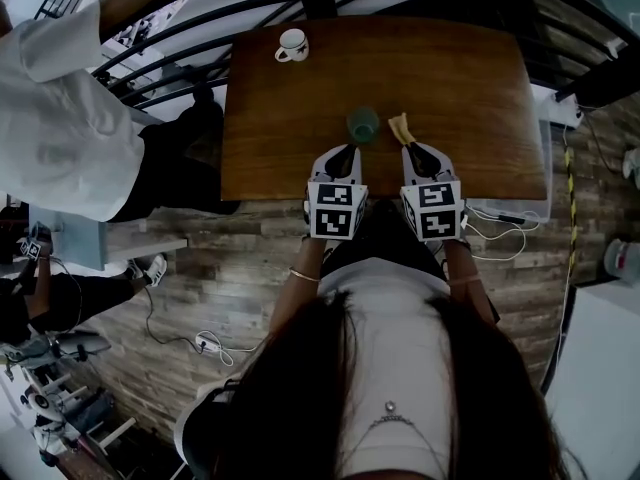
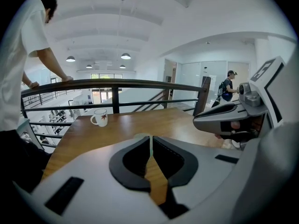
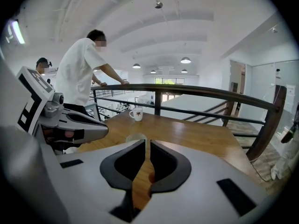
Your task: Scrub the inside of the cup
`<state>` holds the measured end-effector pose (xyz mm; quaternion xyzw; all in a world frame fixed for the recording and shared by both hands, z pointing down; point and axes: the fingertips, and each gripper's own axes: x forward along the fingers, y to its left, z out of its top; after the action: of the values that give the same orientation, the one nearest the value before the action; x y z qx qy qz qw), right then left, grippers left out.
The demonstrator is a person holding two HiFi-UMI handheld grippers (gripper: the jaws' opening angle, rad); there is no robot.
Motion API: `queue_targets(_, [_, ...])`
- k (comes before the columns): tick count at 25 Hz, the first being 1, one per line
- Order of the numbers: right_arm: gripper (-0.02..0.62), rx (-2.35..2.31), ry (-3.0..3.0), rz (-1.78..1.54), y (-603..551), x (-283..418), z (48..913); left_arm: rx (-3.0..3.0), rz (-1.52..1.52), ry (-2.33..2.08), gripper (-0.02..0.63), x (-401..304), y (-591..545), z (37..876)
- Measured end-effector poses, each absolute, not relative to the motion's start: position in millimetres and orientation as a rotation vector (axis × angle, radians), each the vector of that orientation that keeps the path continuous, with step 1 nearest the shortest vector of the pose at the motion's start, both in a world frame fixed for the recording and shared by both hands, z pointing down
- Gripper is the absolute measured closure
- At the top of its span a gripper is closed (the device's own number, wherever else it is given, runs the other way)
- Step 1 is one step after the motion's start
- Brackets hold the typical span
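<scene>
Opening comes first: my left tool (image 1: 347,151) and right tool (image 1: 412,150) are pinched shut, so I'd spread them to steady the translucent green cup (image 1: 362,124) and take the yellowish scrubber (image 1: 399,127).

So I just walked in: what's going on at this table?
A person holds a gripper in each hand at the near edge of a wooden table. The left gripper is shut on the wall of a green cup. The right gripper is shut on a yellowish scrubber beside it, not yet inside the cup. A white mug stands at the far corner.
</scene>
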<state>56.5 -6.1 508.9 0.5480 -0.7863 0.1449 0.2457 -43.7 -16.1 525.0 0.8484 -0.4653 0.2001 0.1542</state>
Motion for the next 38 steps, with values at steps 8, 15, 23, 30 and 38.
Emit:
queue_targets(8, [0.555, 1.405, -2.141, 0.414, -29.2, 64.8, 529.1, 2.353, 0.597, -1.354, 0.548, -41.0, -30.6, 545.8])
queue_targets(15, [0.511, 1.332, -2.126, 0.446, -49.7, 63.5, 548.7, 2.305, 0.635, -1.345, 0.507, -44.1, -45.5, 567.0])
queue_targets(23, [0.476, 1.296, -2.098, 0.481, -60.0, 73.8, 570.8, 2.251, 0.679, -1.334, 0.468, -41.1, -51.1, 591.1])
queue_targets(30, [0.431, 1.259, -2.083, 0.526, -70.4, 79.8, 590.8, 2.244, 0.677, -1.368, 0.419, -38.5, -66.2, 606.1])
queue_targets(38, [0.403, 1.196, -2.066, 0.598, -77.0, 77.7, 610.5, 2.197, 0.738, -1.298, 0.361, -33.4, -73.0, 629.6])
